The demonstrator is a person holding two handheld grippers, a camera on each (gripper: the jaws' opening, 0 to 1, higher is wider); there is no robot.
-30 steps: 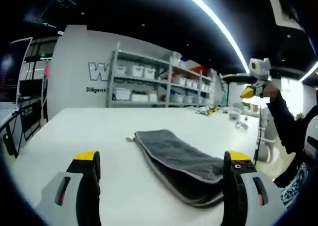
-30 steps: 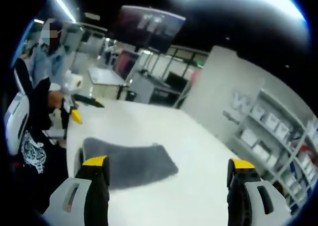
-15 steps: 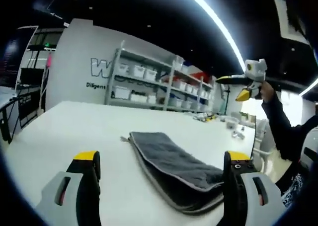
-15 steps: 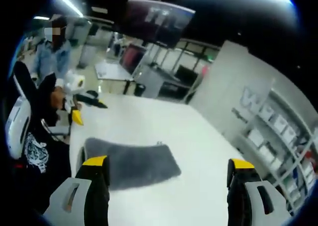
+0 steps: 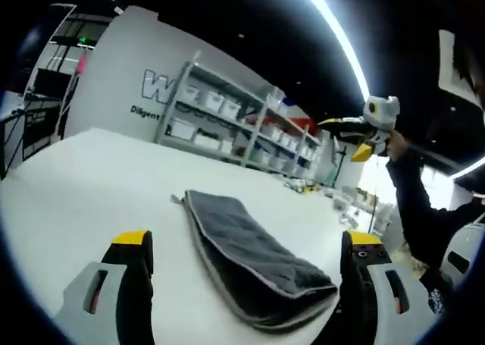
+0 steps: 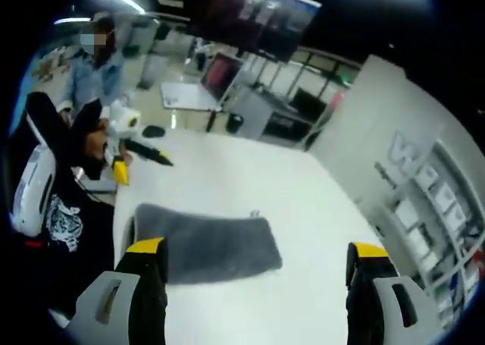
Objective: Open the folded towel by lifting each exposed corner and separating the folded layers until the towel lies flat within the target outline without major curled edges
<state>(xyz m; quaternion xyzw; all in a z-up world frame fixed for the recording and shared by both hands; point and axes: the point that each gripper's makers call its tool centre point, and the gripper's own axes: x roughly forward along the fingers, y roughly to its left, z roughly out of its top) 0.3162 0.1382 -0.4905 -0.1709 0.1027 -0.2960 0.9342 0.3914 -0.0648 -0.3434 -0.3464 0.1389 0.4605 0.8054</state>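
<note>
Left gripper view: left gripper, 2 yellow-tipped jaws spread wide, gripping nothing, held above the white table. Folded grey towel lies flat on the table between the jaws, running near right to far left. Right gripper raised at far right; whether it is spread cannot be told here. Shelving along far wall. Right gripper view: right gripper, jaws spread wide, empty, above the table. Towel near left jaw. Left gripper at far left.
</note>
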